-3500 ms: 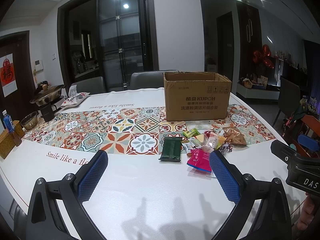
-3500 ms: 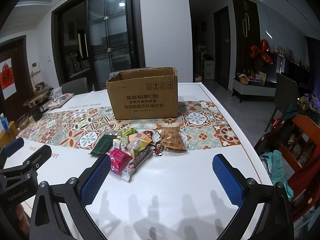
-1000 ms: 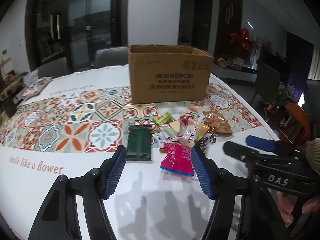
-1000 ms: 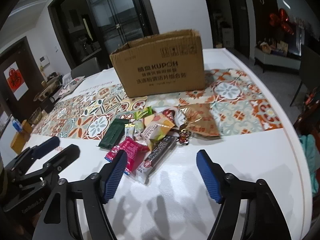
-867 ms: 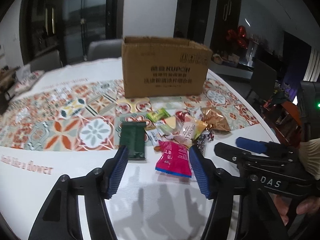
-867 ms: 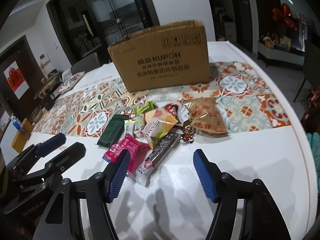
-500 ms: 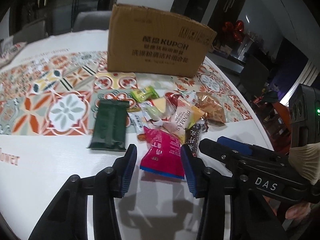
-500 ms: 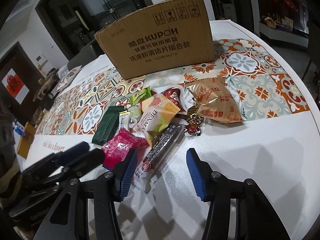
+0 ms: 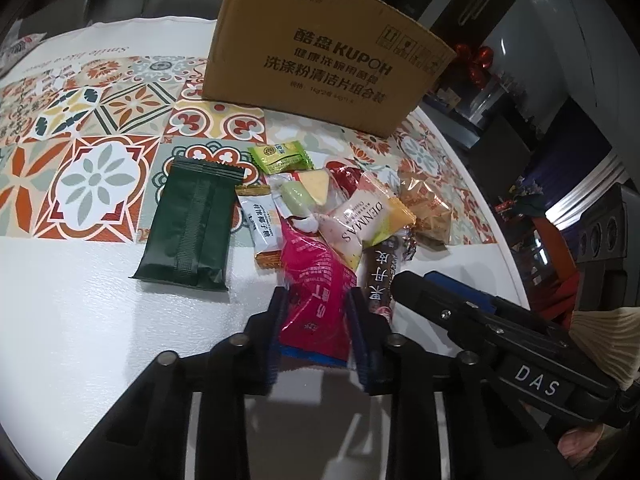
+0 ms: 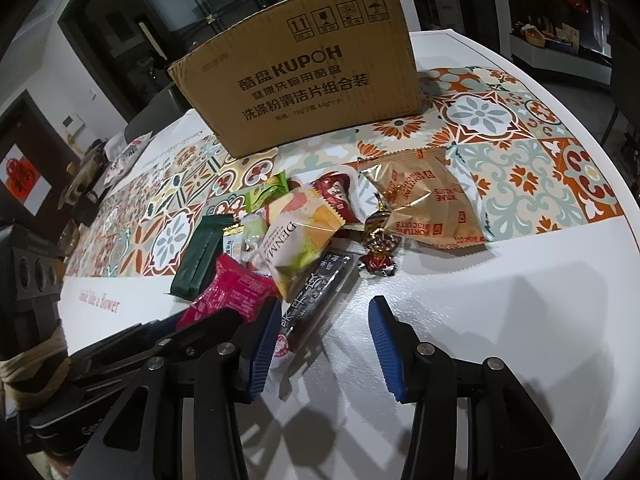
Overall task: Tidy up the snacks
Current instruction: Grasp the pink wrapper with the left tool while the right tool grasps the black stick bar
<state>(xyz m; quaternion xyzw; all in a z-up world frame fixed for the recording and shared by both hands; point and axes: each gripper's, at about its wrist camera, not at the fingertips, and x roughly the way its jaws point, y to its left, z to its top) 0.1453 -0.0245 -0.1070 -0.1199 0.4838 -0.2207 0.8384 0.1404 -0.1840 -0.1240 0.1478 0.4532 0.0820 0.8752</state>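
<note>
Snacks in crinkly foil: left tool (image 9: 316,312) closing around pink packet (image 9: 314,280) (right tool (image 10: 324,332) closing, unpinched).

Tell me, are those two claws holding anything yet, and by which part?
The closing left gripper pinches the pink packet by its near end. The right gripper, closing too, holds nothing yet.

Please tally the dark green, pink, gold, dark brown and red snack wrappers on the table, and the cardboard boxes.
Dark green packet: 1
Pink packet: 1
Gold packet: 1
Dark brown bar: 1
Red: 2, the red wrapper and the red foil candy
Cardboard box: 1
Total: 7
</note>
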